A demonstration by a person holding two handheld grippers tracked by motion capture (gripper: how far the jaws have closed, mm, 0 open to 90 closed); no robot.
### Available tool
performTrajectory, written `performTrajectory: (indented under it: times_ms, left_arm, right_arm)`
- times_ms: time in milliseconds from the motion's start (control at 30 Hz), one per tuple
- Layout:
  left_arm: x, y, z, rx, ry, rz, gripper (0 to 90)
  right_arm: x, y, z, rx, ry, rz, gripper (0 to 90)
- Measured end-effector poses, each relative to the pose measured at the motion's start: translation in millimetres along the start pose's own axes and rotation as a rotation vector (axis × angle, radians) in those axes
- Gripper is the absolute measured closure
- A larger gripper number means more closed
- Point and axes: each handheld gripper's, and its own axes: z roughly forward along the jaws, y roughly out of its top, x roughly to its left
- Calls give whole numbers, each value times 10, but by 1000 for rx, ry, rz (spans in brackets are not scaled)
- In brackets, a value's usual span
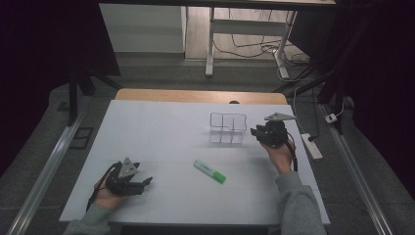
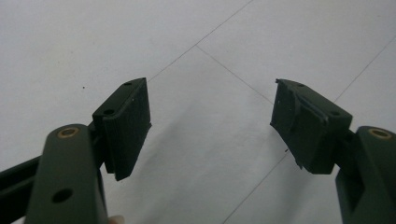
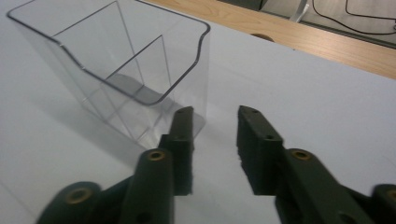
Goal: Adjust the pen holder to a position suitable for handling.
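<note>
A white-covered rectangular worktop (image 1: 161, 142), with a strip of bare wood along its far edge, carries two things: a clear plastic organiser box with inner dividers (image 1: 228, 128) standing upright toward the far right, and a green-and-white highlighter marker (image 1: 209, 171) lying flat nearer the person, roughly at the middle and angled with its green end toward the near right. The two are well apart. The person's left hand (image 1: 105, 196) rests on the near left of the worktop holding the black left gripper (image 1: 147, 181), which lies low over the surface and points right toward the marker without touching it; in the left gripper view its fingers (image 2: 126, 126) stand wide apart with nothing but bare white surface and faint seam lines between them. The right hand (image 1: 280, 156), in a grey sleeve, holds the black right gripper (image 1: 254, 132) just beside the right wall of the clear box, pointing left at it. In the right gripper view the fingers (image 3: 254, 144) are parted by a narrow gap and hold nothing; the left one sits close against the near corner of the clear box (image 3: 121, 70), though whether it touches the wall cannot be told.
</note>
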Motion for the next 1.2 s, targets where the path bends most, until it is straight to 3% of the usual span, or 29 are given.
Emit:
performTrajectory:
  times_ms: [67,200,500,733,833,1200]
  left_arm:
    - [2,-1,0,0,0,0,281]
    - [3,-1,-1,0,0,-1,281]
    - [7,-3,2,1,0,-1,281]
    - [0,-2,4,3,-1,2,281]
    - [-1,-2,5,4,0,2,281]
    - [-3,0,3,1,0,1,282]
  right_arm:
    - [-10,28,61,7,-11,-2,799]
    - [-33,74,165,19,-1,14,895]
    - [-84,126,285,30,18,35,899]
    - [-15,120,345,29,37,13,899]
    - [21,128,360,33,21,-1,899]
    - [24,127,383,29,32,25,899]
